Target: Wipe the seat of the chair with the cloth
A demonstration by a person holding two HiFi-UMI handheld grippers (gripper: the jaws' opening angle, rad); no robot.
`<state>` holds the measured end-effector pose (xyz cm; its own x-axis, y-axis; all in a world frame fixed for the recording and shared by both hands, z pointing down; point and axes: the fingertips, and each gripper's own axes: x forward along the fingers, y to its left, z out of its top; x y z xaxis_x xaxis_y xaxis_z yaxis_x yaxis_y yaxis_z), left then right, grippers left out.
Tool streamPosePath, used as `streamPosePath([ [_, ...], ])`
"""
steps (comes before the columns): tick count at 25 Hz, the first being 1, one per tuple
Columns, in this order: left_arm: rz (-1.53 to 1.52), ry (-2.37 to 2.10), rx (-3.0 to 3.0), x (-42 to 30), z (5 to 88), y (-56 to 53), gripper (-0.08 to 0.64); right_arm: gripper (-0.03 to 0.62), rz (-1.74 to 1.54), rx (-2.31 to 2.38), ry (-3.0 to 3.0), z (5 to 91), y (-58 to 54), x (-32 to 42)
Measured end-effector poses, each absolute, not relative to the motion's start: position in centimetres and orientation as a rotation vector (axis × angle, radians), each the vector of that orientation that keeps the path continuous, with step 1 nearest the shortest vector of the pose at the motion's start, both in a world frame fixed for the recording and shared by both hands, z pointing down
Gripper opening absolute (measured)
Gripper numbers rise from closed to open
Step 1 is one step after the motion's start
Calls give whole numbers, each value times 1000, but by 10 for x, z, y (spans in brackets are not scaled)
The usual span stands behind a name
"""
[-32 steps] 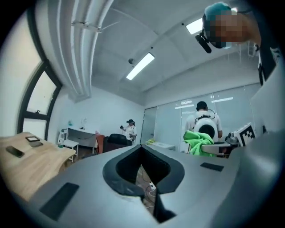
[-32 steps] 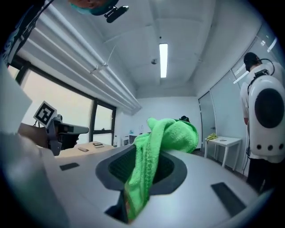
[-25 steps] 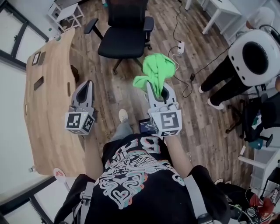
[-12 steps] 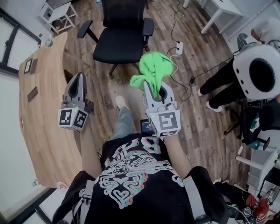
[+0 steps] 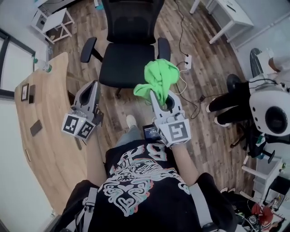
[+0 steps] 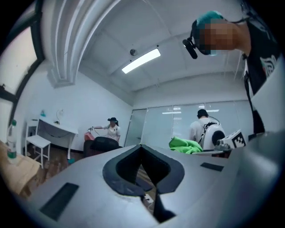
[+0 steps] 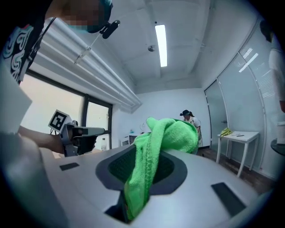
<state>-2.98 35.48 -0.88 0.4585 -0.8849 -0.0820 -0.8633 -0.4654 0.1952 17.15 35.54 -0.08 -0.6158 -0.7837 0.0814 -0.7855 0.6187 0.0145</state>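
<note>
A black office chair stands on the wood floor ahead of me, its seat bare. My right gripper is shut on a bright green cloth, which bunches above the jaws and hangs just right of the seat's front corner. In the right gripper view the cloth is pinched between the jaws and fills the middle. My left gripper hovers left of the chair's front, near its armrest. Its jaws meet with nothing between them in the left gripper view.
A wooden desk runs along my left, with small devices and a bottle on it. A power strip and cables lie on the floor right of the chair. A person stands at the right. White tables stand at the back.
The chair has come nearer and lower in the head view. Both grippers have moved forward toward it, the left one rising beside the armrest. The cloth has stayed in the right gripper.
</note>
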Motion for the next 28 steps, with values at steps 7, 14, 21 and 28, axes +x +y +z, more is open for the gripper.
streamPosePath([
  [7,-239,-1752,2538,-91,-8,257,-11,78,-13,1338,-2764,-5,264,129],
  [14,-146,-1822,2555,-113,0,152,-11,78,91,1346,-2726,19,165,109],
  [21,-11,-1766,2581,-110,27,49,-11,78,145,1327,-2718,46,66,96],
  [28,100,-1724,2589,-109,61,-25,-11,78,252,1247,-2647,93,-13,82],
])
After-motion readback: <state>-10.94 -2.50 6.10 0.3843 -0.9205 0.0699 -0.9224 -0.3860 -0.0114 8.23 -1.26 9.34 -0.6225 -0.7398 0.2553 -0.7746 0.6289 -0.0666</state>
